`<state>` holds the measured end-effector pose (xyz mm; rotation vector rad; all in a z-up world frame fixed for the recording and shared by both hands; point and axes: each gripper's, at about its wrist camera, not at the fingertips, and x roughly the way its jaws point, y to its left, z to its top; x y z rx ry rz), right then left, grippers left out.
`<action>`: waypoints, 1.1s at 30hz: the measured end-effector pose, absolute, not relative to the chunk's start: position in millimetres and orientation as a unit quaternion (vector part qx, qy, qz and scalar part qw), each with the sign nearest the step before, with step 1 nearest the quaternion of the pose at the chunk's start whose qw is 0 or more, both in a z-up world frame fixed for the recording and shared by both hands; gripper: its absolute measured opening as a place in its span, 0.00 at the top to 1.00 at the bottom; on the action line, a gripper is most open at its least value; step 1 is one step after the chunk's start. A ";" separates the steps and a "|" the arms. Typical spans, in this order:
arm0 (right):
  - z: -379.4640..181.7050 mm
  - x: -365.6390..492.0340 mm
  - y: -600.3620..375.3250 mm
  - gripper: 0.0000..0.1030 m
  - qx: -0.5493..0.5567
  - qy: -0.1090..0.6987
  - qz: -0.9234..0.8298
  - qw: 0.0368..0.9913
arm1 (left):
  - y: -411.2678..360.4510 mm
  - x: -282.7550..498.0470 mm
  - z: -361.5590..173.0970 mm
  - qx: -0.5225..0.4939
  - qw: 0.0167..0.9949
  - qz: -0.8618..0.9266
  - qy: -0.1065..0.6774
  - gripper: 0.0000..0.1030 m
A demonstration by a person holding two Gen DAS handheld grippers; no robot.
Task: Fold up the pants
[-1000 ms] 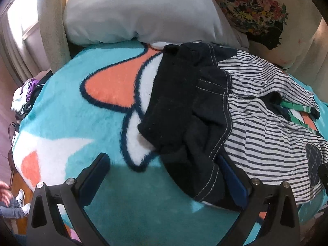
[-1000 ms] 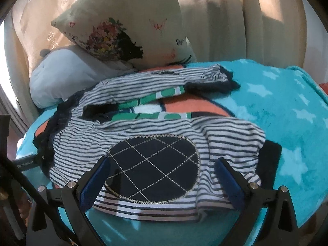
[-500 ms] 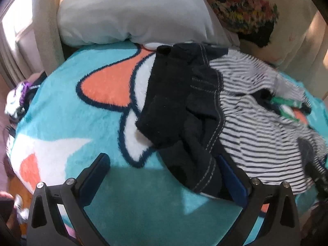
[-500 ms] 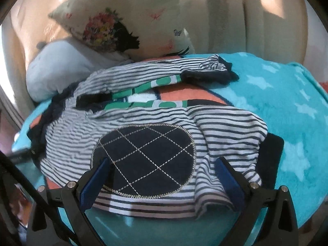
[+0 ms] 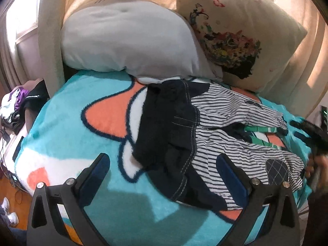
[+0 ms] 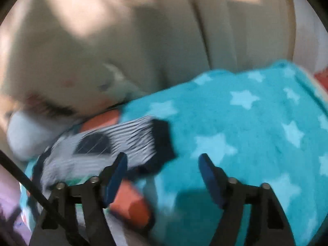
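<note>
Pants partly blurred in right view; both grippers' jaws apart, empty.

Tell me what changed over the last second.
The right claw swung right, off the knee patch, toward the leg cuff; its view is blurred. The left claw pulled back slightly. Both claws remain open, holding nothing. The striped pants lie unfolded on the blanket.

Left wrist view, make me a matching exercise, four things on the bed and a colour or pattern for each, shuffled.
Things:
1. pants
2. blanket
3. plush pillow
4. printed cushion

Descriptions:
A. plain pale grey
B. cream with a flower print
C. navy and white stripes
D. turquoise with orange patches

Pairs: 1-C, 2-D, 3-A, 4-B
</note>
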<state>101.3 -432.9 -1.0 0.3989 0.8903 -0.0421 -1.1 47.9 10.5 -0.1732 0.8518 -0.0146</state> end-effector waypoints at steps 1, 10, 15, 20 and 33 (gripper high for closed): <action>-13.0 114.7 -438.8 0.29 0.219 0.439 -0.010 0.871 | 46.9 -1.7 10.6 -0.082 0.907 -0.007 0.413 0.00; -5.3 115.5 -438.3 0.93 0.238 0.438 0.017 0.867 | 41.0 8.8 8.9 -0.076 0.906 -0.003 0.417 0.00; -3.6 102.7 -459.9 0.90 0.180 0.443 -0.066 0.876 | 35.5 10.1 8.1 -0.076 0.905 -0.011 0.419 0.00; 9.0 49.2 -455.0 0.51 0.228 0.443 0.040 0.866 | 36.9 5.4 9.4 -0.077 0.908 -0.014 0.411 0.00; -19.0 -26.9 -407.7 0.86 0.192 0.476 0.082 0.854 | 19.3 -3.2 12.5 -0.063 0.908 -0.038 0.412 0.00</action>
